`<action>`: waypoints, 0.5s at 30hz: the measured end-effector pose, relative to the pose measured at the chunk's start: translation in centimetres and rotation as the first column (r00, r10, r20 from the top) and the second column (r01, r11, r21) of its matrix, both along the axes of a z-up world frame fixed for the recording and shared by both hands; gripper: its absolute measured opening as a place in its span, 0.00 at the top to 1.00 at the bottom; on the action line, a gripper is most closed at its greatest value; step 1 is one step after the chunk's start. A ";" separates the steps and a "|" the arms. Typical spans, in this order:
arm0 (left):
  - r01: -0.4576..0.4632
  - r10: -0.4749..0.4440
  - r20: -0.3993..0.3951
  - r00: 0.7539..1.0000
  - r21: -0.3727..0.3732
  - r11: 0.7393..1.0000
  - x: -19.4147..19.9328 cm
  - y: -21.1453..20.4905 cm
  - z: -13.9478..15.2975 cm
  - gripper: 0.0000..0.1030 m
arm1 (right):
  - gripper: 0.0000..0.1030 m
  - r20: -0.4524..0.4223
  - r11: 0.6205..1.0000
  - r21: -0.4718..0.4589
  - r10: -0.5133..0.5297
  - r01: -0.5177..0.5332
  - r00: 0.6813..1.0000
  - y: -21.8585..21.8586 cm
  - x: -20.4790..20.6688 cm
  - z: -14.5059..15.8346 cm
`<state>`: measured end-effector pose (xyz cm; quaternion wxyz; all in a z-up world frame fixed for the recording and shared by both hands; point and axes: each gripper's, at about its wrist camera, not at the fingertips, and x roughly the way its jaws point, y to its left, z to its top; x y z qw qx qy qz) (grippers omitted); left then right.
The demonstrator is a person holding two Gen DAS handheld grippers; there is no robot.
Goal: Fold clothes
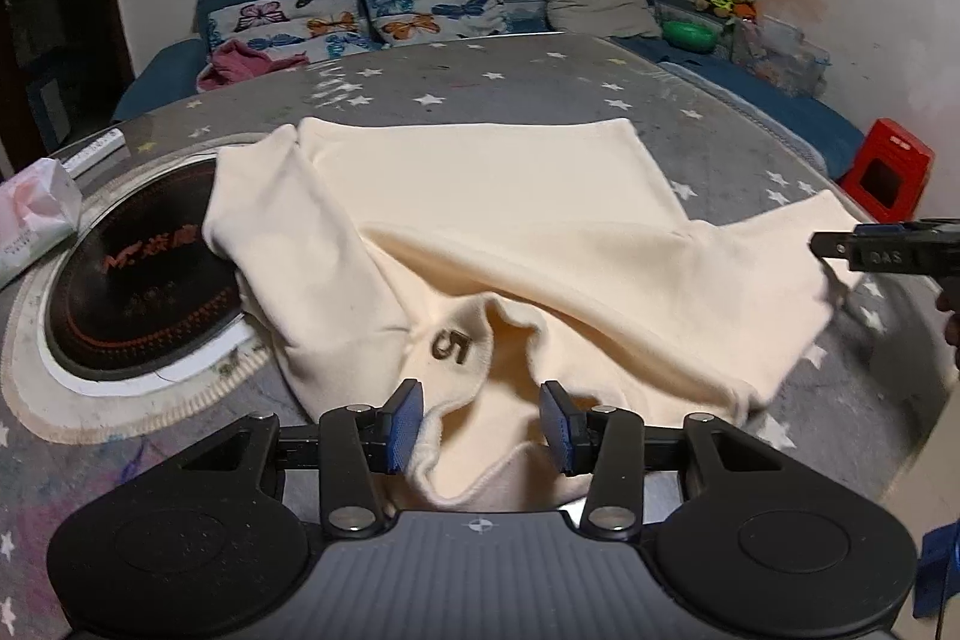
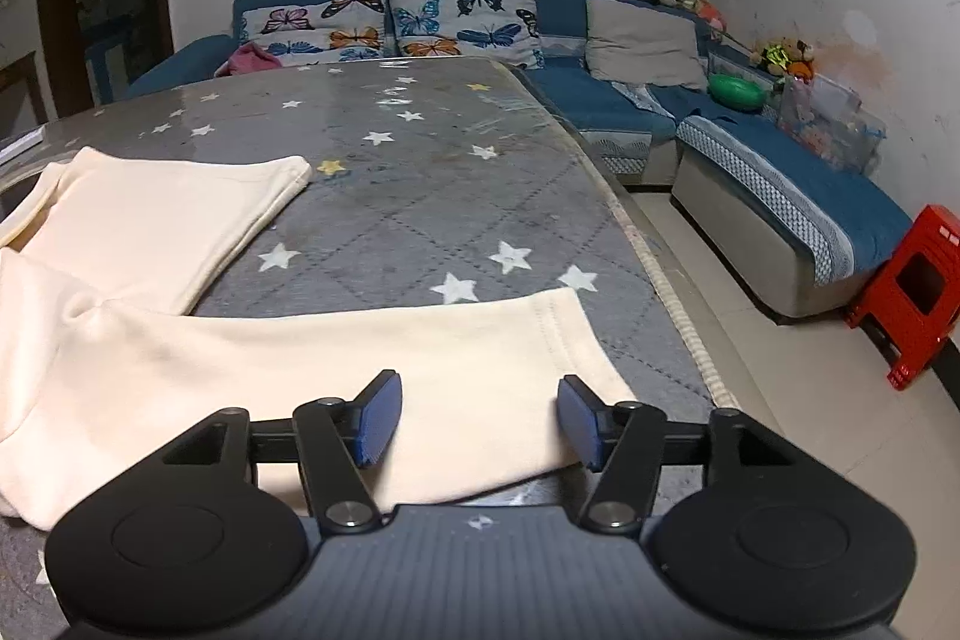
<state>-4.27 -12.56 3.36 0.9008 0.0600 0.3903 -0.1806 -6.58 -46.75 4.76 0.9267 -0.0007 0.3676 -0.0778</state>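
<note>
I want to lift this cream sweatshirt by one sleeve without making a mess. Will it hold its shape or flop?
The cream sweatshirt will probably flop: it already lies in soft folds near the collar. The sleeve would likely lift first and drag the body across the star-print table cover. It looks thick, so probably not slippery between the right tool pads.

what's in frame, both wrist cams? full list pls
sweatshirt: 1, cream, spread on table, part over cooktop
table: 1, grey star cover
cooktop: 1, black, left side of table
tissue pack: 1, white-pink, table's left edge
sofa: 1, blue, behind table
butterfly cushions: 2, on sofa
grey cushion: 1, on sofa
pink cloth: 1, sofa's left end
green bowl: 1, on sofa
stool: 1, red, floor at right
left gripper: fingers open, at collar
right gripper: fingers open, over sleeve
</note>
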 end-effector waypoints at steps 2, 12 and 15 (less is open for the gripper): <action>0.016 -0.016 0.004 1.000 -0.020 1.000 -0.4 0.0 0.2 0.57 | 0.42 0.000 1.000 0.006 -0.009 0.009 1.000 -0.4 -0.1 0.0; 0.095 -0.093 0.017 0.995 -0.084 0.992 -0.6 -0.9 0.7 0.60 | 0.41 0.001 1.000 -0.028 -0.009 0.009 1.000 -0.1 -0.1 0.0; 0.116 -0.116 -0.001 0.993 -0.084 0.990 -0.7 -1.0 0.4 0.79 | 0.36 0.002 0.999 -0.036 -0.012 0.012 1.000 -0.1 0.0 0.0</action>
